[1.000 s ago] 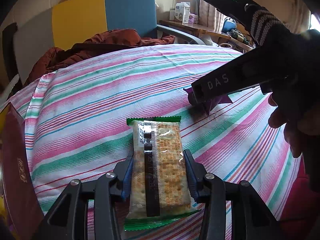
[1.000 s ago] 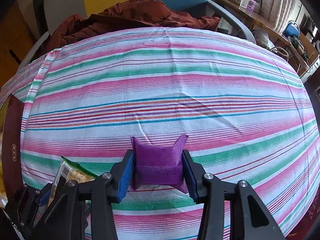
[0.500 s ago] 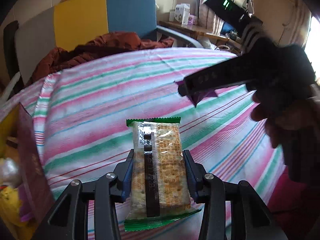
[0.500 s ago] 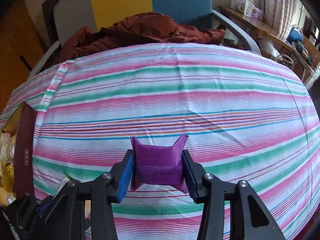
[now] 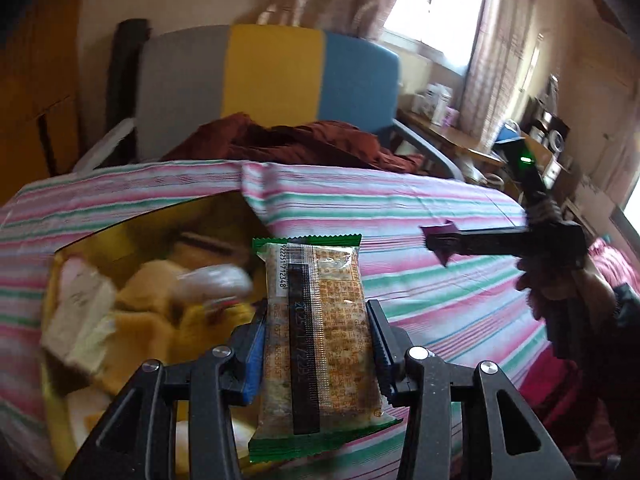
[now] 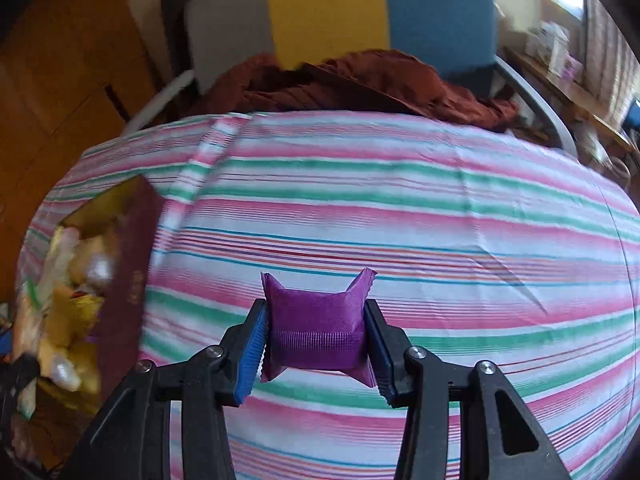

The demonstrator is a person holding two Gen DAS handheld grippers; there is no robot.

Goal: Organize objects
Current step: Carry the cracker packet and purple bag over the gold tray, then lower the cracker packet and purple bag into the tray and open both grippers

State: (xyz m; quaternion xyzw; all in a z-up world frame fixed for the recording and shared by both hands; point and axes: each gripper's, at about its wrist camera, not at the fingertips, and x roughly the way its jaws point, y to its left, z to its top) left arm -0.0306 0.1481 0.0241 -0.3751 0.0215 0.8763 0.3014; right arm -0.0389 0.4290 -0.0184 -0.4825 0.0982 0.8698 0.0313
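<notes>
My left gripper (image 5: 316, 344) is shut on a cracker packet (image 5: 316, 332) with clear wrap and green ends, held upright above the right edge of an open box (image 5: 120, 236) with gold inner walls. Several wrapped snacks (image 5: 160, 292) lie blurred inside that box. My right gripper (image 6: 316, 344) is shut on a small purple packet (image 6: 316, 332), held above the striped cloth (image 6: 400, 220). In the left wrist view the right gripper (image 5: 436, 242) shows at the right with the purple packet (image 5: 440, 236) at its tip and a hand (image 5: 560, 292) behind it. The box (image 6: 128, 280) lies at the far left of the right wrist view.
A striped pink, green and white cloth (image 5: 400, 208) covers the table. Behind it stands a grey, yellow and blue chair (image 5: 272, 76) with a rust-brown garment (image 5: 304, 140) draped on it. A cluttered desk (image 5: 460, 140) and a curtained window are at the back right.
Both grippers have risen and swung left with their packets. The open box, only an edge at the left before, now fills the lower left under the cracker packet.
</notes>
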